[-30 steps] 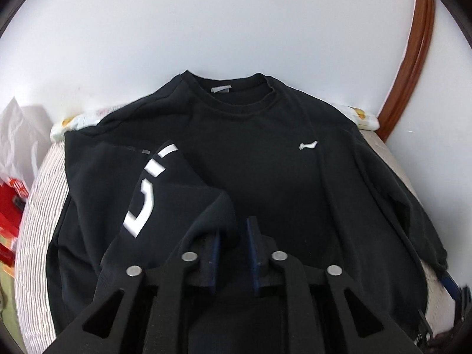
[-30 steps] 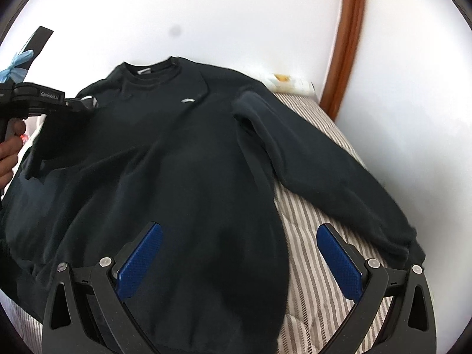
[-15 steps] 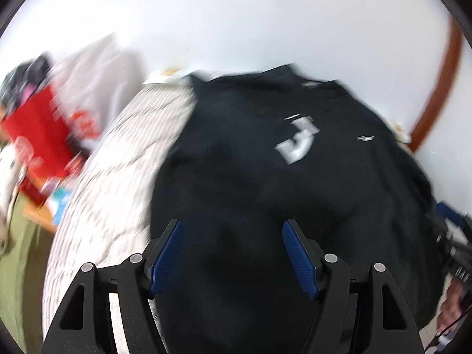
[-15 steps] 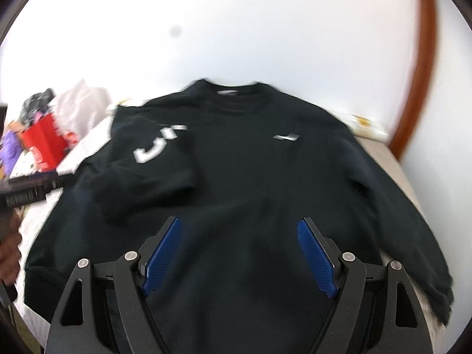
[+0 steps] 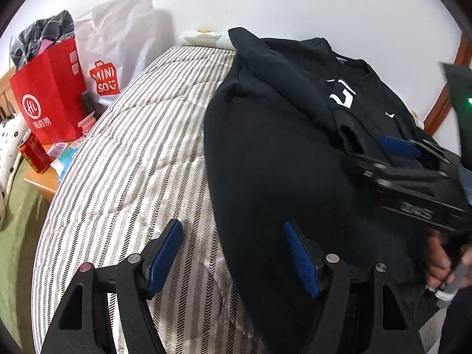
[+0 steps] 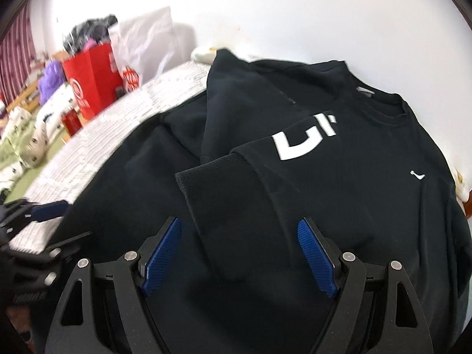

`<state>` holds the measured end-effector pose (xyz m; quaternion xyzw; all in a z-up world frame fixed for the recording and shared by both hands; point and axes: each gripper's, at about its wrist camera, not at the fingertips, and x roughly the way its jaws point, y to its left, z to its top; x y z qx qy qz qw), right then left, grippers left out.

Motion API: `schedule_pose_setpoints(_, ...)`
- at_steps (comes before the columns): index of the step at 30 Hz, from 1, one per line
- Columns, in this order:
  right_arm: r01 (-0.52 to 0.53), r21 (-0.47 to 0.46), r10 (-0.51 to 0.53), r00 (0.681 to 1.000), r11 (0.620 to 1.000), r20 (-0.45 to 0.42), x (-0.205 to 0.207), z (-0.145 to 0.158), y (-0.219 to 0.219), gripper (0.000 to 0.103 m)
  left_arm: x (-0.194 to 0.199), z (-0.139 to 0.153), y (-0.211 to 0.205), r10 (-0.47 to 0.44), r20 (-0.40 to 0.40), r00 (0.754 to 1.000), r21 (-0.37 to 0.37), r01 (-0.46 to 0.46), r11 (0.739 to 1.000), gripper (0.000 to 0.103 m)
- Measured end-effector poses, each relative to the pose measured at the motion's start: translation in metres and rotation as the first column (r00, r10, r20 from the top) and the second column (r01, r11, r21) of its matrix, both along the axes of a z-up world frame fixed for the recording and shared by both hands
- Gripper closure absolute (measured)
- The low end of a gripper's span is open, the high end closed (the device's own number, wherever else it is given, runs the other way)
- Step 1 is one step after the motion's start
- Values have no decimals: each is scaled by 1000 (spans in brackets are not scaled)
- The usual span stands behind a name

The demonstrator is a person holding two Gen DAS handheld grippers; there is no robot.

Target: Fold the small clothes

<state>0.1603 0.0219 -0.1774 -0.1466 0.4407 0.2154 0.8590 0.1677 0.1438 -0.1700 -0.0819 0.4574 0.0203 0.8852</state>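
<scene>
Both my left hand-held gripper (image 5: 233,256) and right hand-held gripper (image 6: 239,256) gape empty over the black cotton sweatshirt (image 6: 339,194); the left's jaws have just been opening.

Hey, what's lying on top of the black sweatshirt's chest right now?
One sleeve is folded across the black sweatshirt, its white lettering facing up and its ribbed cuff toward the camera. The chest beneath that sleeve is covered.

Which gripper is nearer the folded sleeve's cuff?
Right. The right gripper hovers open directly over the cuff, while the left gripper hovers open at the sweatshirt's outer side edge, by the striped mattress.
</scene>
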Motion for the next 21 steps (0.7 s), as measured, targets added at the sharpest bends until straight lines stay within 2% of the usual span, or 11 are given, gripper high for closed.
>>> schedule_pose_setpoints(2, -2, -18, 2, 1000, 1000, -1, 8, -7, 1, 35, 2, 0, -4, -5, 3, 1000, 6, 5, 1000, 32)
schedule_pose_setpoints(3, -5, -21, 5, 1000, 1000, -4, 10, -8, 1, 55, 3, 0, -6, -6, 3, 1000, 14, 6, 1000, 32)
schedule_pose_setpoints(5, -3, 2, 3, 1000, 1000, -6, 15, -1, -8, 69, 4, -1, -9, -15, 3, 1000, 36, 14, 999, 31)
schedule_pose_setpoints(6, -6, 25, 6, 1000, 1000, 2, 17, 4, -13, 82, 5, -1, -10, -18, 2, 1000, 47, 17, 999, 31)
schedule_pose_setpoints(9, 0, 94, -4, 999, 996, 43, 17, 27, -40, 84, 5, -2, -11, -13, 3, 1000, 52, 13, 999, 30)
schedule_pose_setpoints(14, 113, 132, -128, 986, 985, 109, 31, 54, -101, 85, 7, -2, -14, -5, -4, 1000, 71, 5, 997, 29)
schedule_pose_setpoints(21, 363, 197, -387, 917, 910, 95, 65, 64, -214, 88, 3, -2, -14, -11, -16, 1000, 69, 12, 998, 29)
